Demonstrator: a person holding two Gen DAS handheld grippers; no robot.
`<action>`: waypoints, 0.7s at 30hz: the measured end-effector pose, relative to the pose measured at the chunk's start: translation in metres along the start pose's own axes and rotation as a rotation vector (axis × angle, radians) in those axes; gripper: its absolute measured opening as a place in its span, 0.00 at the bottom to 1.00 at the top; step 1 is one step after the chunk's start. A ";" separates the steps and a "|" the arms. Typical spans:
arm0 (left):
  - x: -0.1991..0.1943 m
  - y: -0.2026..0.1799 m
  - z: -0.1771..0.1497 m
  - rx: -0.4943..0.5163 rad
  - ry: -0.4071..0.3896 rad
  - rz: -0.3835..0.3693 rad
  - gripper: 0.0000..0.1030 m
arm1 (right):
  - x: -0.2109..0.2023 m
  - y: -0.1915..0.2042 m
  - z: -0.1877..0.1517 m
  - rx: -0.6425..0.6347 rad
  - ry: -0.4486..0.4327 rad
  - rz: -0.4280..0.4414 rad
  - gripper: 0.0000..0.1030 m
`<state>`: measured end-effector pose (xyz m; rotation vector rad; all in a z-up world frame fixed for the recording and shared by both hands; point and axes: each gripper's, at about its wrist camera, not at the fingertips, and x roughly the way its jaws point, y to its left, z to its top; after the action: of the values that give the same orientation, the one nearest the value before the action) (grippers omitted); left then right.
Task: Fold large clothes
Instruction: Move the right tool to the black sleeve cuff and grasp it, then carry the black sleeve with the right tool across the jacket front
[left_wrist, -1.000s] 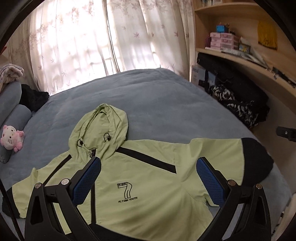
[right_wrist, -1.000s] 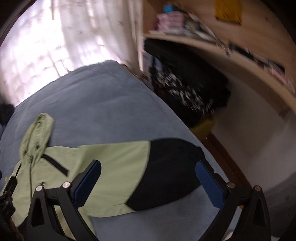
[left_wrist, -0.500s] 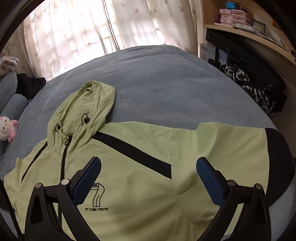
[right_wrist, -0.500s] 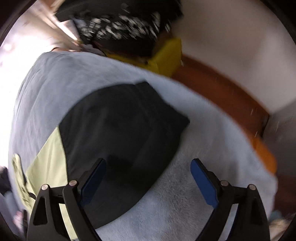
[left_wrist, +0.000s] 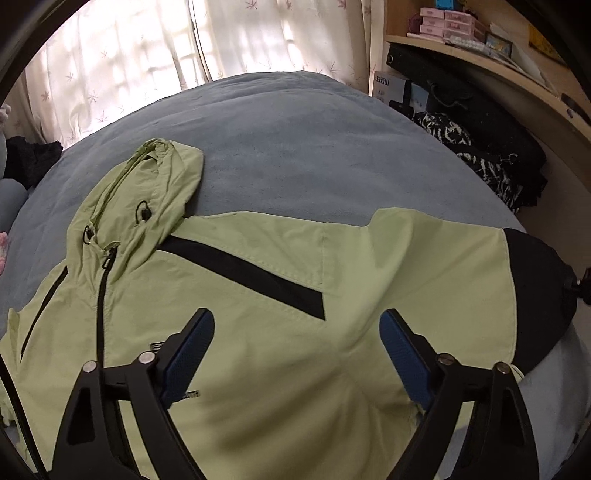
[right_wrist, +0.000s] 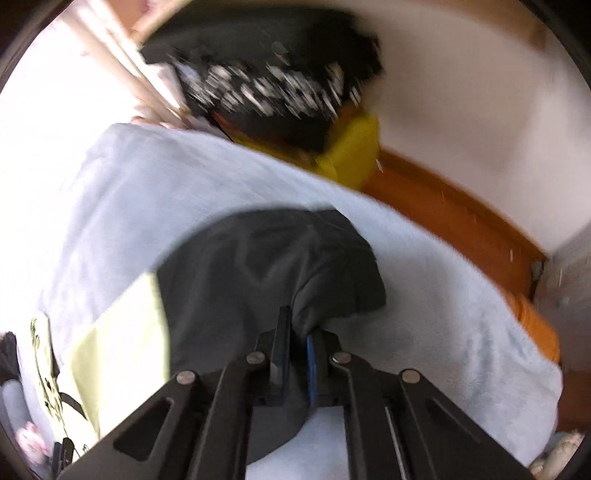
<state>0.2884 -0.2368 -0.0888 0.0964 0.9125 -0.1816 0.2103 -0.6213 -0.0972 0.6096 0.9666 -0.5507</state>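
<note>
A light green hooded jacket (left_wrist: 258, 332) with black stripes lies spread face up on a grey-blue bed (left_wrist: 295, 129), hood (left_wrist: 155, 192) toward the window. Its right sleeve ends in a black cuff section (left_wrist: 535, 295). My left gripper (left_wrist: 295, 339) is open and hovers low over the jacket's chest, near the armpit. My right gripper (right_wrist: 297, 336) is shut on the black sleeve end (right_wrist: 266, 273), pinching a fold of the cloth near the bed's edge. The right wrist view is blurred.
Shelves (left_wrist: 498, 62) with boxes and dark bags (left_wrist: 480, 155) stand at the right of the bed. Curtains (left_wrist: 147, 66) hang behind it. An orange-brown floor (right_wrist: 461, 229) and a yellow object (right_wrist: 351, 155) lie beyond the bed's edge.
My right gripper has dropped onto the black sleeve end and closed on it. My left gripper has moved lower and closer over the jacket's chest, staying open.
</note>
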 end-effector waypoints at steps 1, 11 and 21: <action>-0.006 0.007 0.000 -0.007 -0.005 -0.001 0.86 | -0.015 0.013 -0.002 -0.034 -0.043 0.025 0.06; -0.072 0.112 -0.020 -0.145 -0.046 0.049 0.86 | -0.144 0.208 -0.092 -0.479 -0.173 0.420 0.06; -0.094 0.212 -0.073 -0.275 -0.043 0.079 0.87 | -0.090 0.316 -0.263 -0.744 0.054 0.438 0.08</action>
<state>0.2180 -0.0061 -0.0575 -0.1260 0.8808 0.0164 0.2285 -0.2026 -0.0603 0.1473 0.9664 0.2249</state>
